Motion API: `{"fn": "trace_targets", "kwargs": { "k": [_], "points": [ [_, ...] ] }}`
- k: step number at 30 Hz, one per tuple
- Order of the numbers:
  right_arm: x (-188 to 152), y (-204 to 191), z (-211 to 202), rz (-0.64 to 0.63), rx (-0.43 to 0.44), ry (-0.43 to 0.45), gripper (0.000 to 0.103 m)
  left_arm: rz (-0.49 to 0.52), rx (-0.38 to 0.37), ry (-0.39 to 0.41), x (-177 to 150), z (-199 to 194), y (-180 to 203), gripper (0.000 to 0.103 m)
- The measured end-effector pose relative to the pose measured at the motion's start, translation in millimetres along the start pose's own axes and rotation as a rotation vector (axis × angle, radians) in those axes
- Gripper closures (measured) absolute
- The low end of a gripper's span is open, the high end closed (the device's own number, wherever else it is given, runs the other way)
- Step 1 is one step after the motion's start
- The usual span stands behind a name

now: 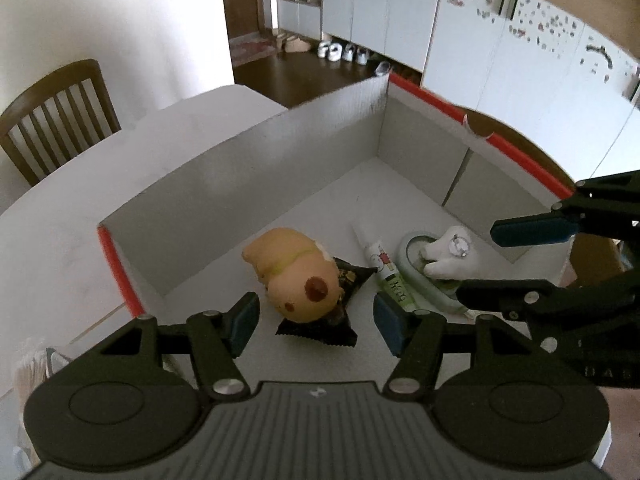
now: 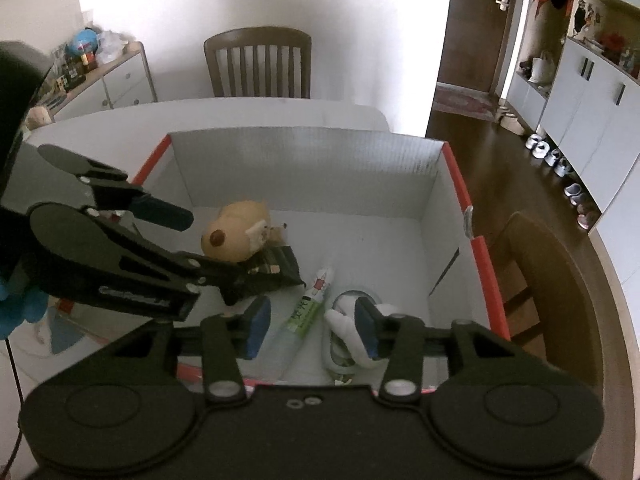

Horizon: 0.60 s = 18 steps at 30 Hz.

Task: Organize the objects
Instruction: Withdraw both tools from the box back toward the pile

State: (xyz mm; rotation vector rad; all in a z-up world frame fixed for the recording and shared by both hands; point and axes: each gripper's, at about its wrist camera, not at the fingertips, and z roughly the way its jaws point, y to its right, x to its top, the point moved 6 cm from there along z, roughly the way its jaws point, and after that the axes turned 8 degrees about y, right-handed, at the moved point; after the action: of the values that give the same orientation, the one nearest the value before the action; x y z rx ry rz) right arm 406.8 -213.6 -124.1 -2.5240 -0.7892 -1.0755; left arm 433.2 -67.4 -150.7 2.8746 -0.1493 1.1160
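A white box with a red rim (image 1: 520, 149) (image 2: 457, 178) stands on the white table (image 1: 80, 200). Inside it a tan plush toy (image 1: 298, 276) (image 2: 236, 232) lies on a black snack packet (image 1: 320, 330) (image 2: 280, 268). Beside them are a white and green tube (image 1: 390, 274) (image 2: 310, 310) and a white tooth-shaped plush (image 1: 448, 254) (image 2: 340, 322) resting in a pale green round dish (image 1: 414, 276) (image 2: 340, 360). My left gripper (image 1: 316, 322) (image 2: 200, 248) hangs open over the plush and packet. My right gripper (image 2: 312, 322) (image 1: 516, 260) hangs open above the tube, its right pad in front of the tooth plush.
One wooden chair (image 1: 56, 116) (image 2: 258, 64) stands beyond the table, and another (image 2: 544, 288) is by the box's right side. A cluttered sideboard (image 2: 100, 76) is at back left. Cabinets (image 1: 500, 60) and shoes (image 1: 340, 51) line the dark floor.
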Motion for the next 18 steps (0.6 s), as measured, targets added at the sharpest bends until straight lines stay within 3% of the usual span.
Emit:
{"fn": "trace_targets", "kwargs": {
  "k": [18],
  "points": [
    [14.8, -28.1, -40.3, 0.04, -0.003, 0.073, 0.057, -0.049, -0.024, 0.141, -12.3, -74.8, -16.7, 0.041]
  ]
}}
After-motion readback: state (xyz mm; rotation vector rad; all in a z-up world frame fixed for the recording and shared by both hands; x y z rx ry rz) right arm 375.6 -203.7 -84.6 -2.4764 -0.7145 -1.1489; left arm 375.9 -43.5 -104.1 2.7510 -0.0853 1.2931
